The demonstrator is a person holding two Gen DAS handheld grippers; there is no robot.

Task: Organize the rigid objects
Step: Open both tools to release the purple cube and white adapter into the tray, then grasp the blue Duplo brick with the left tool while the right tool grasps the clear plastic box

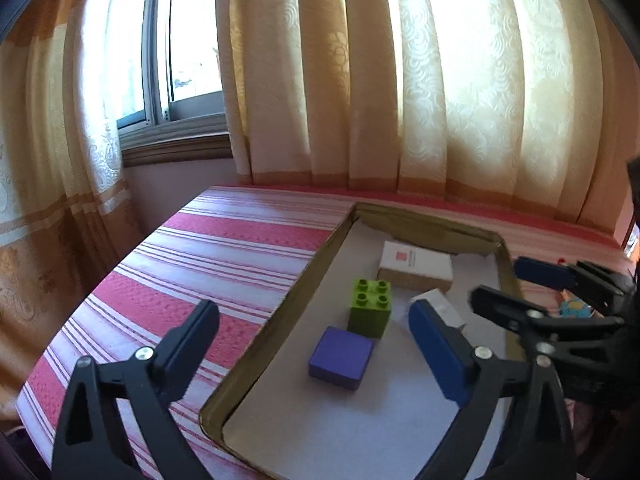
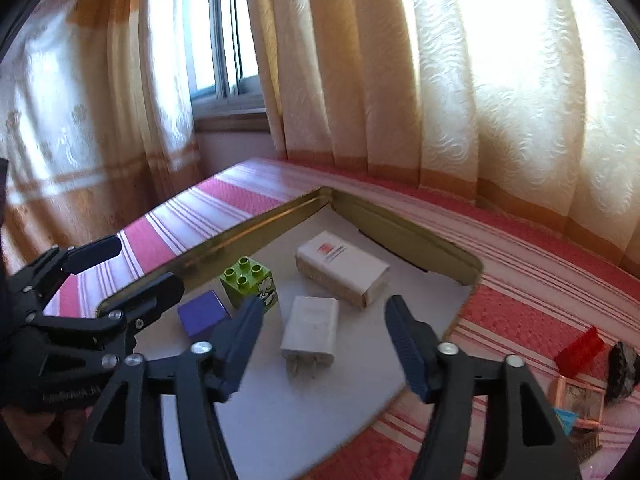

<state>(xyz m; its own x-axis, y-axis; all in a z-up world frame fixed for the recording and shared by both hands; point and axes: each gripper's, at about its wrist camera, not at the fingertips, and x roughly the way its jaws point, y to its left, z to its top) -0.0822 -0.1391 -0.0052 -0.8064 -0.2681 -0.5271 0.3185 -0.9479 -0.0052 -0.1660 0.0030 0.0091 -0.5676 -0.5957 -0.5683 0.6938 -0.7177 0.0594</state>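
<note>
A shallow gold-rimmed tray (image 1: 304, 280) (image 2: 256, 220) lies on the striped bed. In it are a purple block (image 1: 342, 358) (image 2: 202, 314), a green Duplo brick (image 1: 370, 308) (image 2: 250, 282), a white box with a red logo (image 1: 416, 270) (image 2: 342, 266) and a white charger plug (image 2: 310, 330), partly hidden in the left wrist view (image 1: 440, 304). My left gripper (image 1: 316, 350) is open and empty, above the tray's left edge and the purple block. My right gripper (image 2: 322, 340) is open and empty, just above the charger. Each gripper shows in the other's view, the right one (image 1: 516, 284) and the left one (image 2: 132, 264).
The bed has a red and white striped cover (image 1: 224, 248) (image 2: 520, 312). A red brick (image 2: 580, 350), a small pink framed box (image 2: 578, 400) and a dark object (image 2: 622, 368) lie on the cover to the tray's right. Curtains and a window stand behind the bed.
</note>
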